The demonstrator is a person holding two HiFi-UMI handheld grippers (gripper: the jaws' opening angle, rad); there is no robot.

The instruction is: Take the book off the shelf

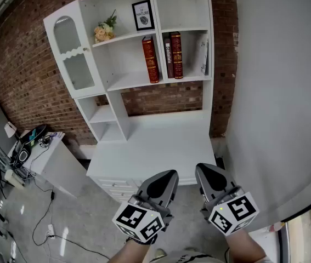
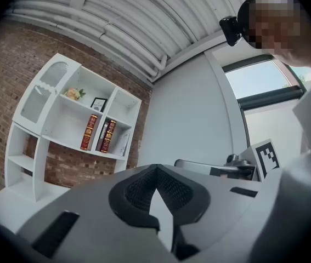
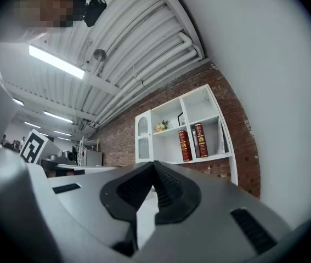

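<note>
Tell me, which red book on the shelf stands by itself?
The left red book, alone left of the divider; the other red book stands beside a grey book.

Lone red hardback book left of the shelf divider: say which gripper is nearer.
Left. Left gripper is almost straight below the red book; right gripper is further right. Both are far.

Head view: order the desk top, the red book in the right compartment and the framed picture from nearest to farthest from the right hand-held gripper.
From the right hand-held gripper:
1. Desk top, just ahead, below the shelves.
2. Red book, middle shelf, right compartment.
3. Framed picture, shelf above, farther left.
</note>
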